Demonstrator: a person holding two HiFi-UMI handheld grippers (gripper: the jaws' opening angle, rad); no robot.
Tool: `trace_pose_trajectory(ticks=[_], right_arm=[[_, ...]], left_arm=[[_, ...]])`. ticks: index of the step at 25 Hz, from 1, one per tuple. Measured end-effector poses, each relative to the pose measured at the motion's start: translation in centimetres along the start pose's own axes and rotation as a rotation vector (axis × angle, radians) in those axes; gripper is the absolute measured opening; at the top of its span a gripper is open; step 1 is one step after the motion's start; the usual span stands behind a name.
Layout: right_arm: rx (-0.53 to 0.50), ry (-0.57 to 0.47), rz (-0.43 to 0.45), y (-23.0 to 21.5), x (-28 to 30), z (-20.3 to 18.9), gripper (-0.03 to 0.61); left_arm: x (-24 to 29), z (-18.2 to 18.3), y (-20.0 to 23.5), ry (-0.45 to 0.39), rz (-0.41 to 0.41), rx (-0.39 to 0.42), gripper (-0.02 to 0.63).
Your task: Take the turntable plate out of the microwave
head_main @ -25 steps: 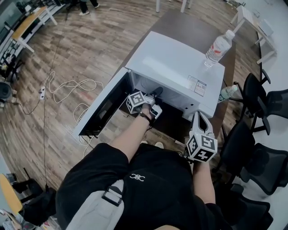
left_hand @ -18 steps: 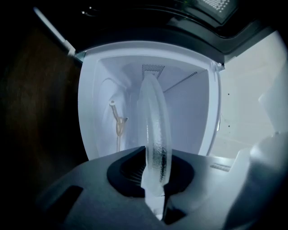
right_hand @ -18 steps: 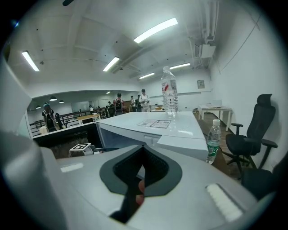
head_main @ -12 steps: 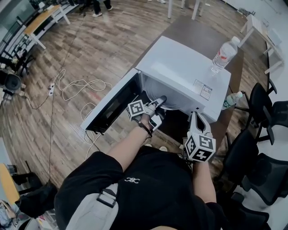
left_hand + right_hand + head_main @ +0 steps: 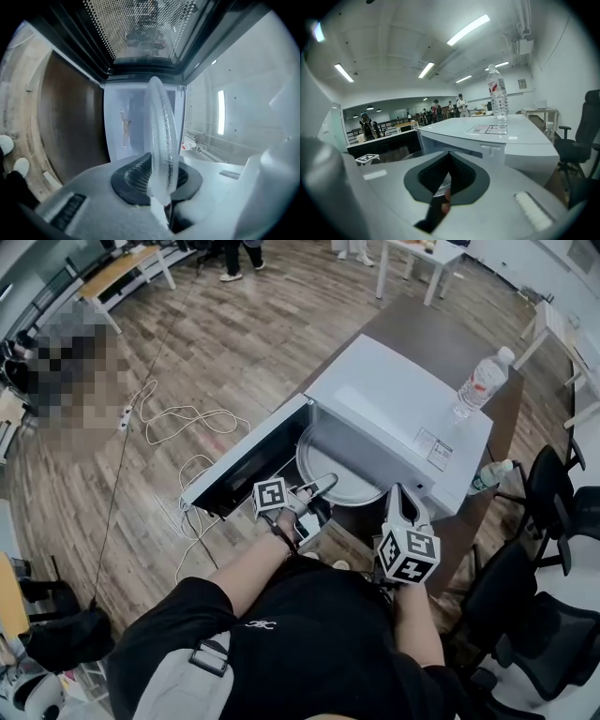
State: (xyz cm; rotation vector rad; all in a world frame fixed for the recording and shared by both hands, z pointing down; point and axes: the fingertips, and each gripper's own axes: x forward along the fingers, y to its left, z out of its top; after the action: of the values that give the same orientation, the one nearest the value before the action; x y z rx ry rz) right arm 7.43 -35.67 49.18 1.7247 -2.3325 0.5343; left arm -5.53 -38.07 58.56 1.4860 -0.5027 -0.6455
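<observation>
The white microwave (image 5: pixel 403 399) stands on a brown table with its door (image 5: pixel 246 463) swung open to the left. The clear glass turntable plate (image 5: pixel 342 470) lies roughly flat, partly out of the cavity's front. My left gripper (image 5: pixel 323 486) is shut on the plate's near rim. In the left gripper view the plate (image 5: pixel 160 140) stands edge-on between the pads of the left gripper (image 5: pixel 161 187). My right gripper (image 5: pixel 395 495) hovers at the microwave's front right corner, shut and holding nothing. From the right gripper (image 5: pixel 447 180) I see the microwave (image 5: pixel 487 140) just ahead.
A water bottle (image 5: pixel 483 381) stands on the microwave's top, at its right edge; the same bottle (image 5: pixel 498 96) shows ahead of the right gripper. A second bottle (image 5: pixel 492 474) lies right of the microwave. Black chairs (image 5: pixel 562 502) crowd the right side. White cables (image 5: pixel 178 418) trail over the wooden floor.
My left gripper has drawn back toward me and risen with the plate, which now shows outside the cavity. The right gripper has shifted a little along the microwave's front.
</observation>
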Motion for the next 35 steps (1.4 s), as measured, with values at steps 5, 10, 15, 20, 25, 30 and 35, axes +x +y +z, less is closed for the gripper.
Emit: trace_pose_trajectory(ticks=[5,10,15,20,25,30,35], right_arm=[[0.028,-0.033,0.047,1.2,1.2,0.9,0.008],[-0.056,-0.029,0.033,1.5,2.3,1.4,0.006],[-0.071,-0.033,0.044,1.8,2.7,1.6,0.006],[-0.072,-0.032,0.045,1.5,2.9,1.9,0.006],[-0.068,-0.034,0.040,1.0,2.7,1.9,0.007],[-0.067,-0.031,0.038,0.7,2.4,1.8,0.006],[-0.062,-0.028,0.040,0.5,2.3,1.6,0.006]], left_arm=[[-1.4,-0.3,-1.6,0.017,-0.010,0.038,0.038],[-2.2,-0.5,-2.3,0.019,-0.022,0.033,0.038],[-2.6,-0.5,-2.3,0.021,-0.021,0.034,0.038],[-2.6,-0.5,-2.3,0.013,-0.037,0.020,0.038],[-2.4,-0.6,-2.2,0.003,-0.047,0.015,0.037],[-2.5,-0.7,-2.0,-0.004,-0.051,0.028,0.037],[-2.3,-0.9,-2.0,-0.006,-0.063,0.020,0.037]])
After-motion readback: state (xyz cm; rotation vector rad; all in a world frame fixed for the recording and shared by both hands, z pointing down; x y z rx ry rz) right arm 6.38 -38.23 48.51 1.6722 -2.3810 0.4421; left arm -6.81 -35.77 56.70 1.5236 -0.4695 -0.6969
